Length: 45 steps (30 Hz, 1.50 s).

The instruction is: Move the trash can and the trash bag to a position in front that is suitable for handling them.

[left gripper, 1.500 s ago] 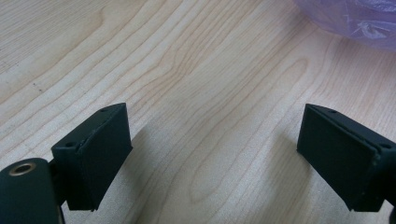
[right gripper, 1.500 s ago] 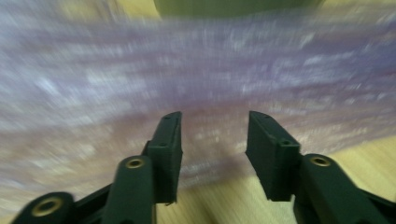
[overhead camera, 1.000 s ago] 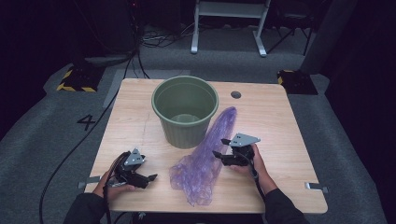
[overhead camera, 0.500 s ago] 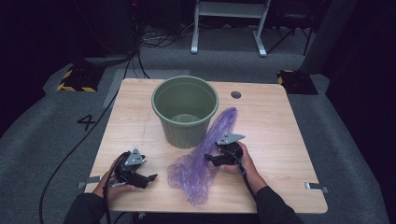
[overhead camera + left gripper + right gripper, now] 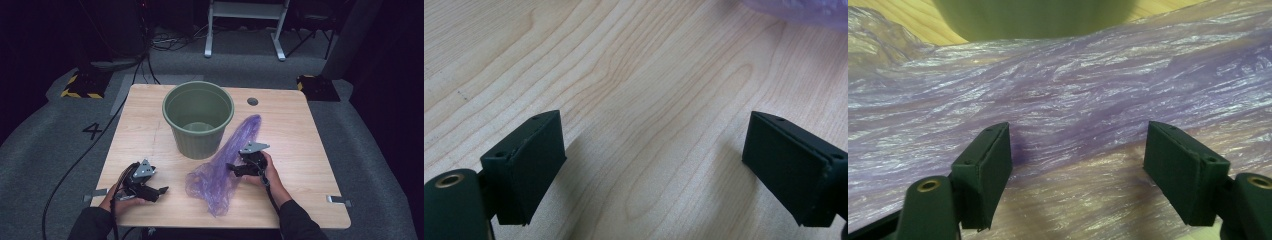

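A crumpled, translucent purple plastic bag [image 5: 220, 170] lies on the wooden table [image 5: 300, 135], stretching from the front middle up past the right side of a green ribbed bin [image 5: 198, 117]. My right gripper [image 5: 232, 168] rests on the bag's right edge, pointing left. In the right gripper view the right gripper [image 5: 1078, 170] has just been opening. Its jaws stand wide with the bag's film [image 5: 1073, 90] lying under and between them, not pinched, and the bin [image 5: 1033, 17] is just beyond. My left gripper [image 5: 161, 190] sits at the front left. The left gripper [image 5: 651, 170] is open over bare wood, with the bag [image 5: 804, 10] at the far edge.
A round cable hole [image 5: 252, 101] sits near the table's back right. On the grey floor are cables [image 5: 75, 165], yellow-and-black blocks [image 5: 80, 85], a marked "4" [image 5: 94, 131] and white frame legs [image 5: 245, 30] behind the table.
My right hand has shifted left and slightly forward onto the bag, and the bag has bunched and spread at its front end. The left gripper has stayed put.
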Each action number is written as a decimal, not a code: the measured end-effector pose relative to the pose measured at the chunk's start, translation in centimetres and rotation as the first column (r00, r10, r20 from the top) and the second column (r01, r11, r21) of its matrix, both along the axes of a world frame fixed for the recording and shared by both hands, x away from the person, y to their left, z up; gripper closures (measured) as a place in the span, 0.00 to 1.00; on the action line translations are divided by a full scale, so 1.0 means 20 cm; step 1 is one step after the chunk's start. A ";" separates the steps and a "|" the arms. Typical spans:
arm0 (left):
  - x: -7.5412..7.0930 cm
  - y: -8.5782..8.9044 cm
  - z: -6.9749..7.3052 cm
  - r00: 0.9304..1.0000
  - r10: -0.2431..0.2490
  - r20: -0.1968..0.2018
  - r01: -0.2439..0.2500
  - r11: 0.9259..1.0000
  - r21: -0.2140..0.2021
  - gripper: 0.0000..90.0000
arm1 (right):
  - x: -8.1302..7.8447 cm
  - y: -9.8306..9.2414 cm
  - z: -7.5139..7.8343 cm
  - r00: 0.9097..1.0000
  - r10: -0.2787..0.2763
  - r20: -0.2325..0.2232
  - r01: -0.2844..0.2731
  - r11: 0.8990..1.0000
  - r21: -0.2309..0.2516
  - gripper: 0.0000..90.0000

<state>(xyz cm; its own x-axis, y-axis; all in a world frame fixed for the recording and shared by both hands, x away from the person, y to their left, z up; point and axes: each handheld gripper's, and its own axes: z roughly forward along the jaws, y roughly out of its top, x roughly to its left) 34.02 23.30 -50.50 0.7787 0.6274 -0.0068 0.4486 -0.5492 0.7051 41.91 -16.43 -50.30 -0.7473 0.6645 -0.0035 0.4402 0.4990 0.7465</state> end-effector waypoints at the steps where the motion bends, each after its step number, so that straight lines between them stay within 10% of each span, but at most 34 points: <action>1: 0.00 0.00 0.00 1.000 0.000 0.000 0.000 1.000 0.000 0.11 | 0.00 -0.02 0.00 1.000 -0.007 -0.001 0.007 1.000 0.000 0.30; 17: 0.00 0.00 0.00 1.000 0.000 0.001 0.000 1.000 0.000 0.11 | -0.01 -0.27 0.00 0.989 -0.147 0.001 0.147 0.989 0.001 0.30; 38: 0.00 0.00 0.00 1.000 -0.006 0.003 0.006 1.000 0.000 0.11 | -0.08 -0.45 0.00 0.979 -0.205 -0.001 0.205 0.979 -0.002 0.29; 45: 0.01 0.00 0.00 1.000 -0.006 0.003 0.006 1.000 0.000 0.11 | -0.16 -0.46 0.08 0.984 -0.158 0.082 0.159 0.987 0.003 0.30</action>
<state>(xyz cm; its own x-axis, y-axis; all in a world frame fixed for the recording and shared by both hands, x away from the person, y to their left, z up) 34.12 23.24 -50.50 0.7824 0.6227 -0.0045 0.4436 -0.5522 0.7060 38.75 -25.61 -48.69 -0.6295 0.7745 -0.0626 0.4518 0.4304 0.7815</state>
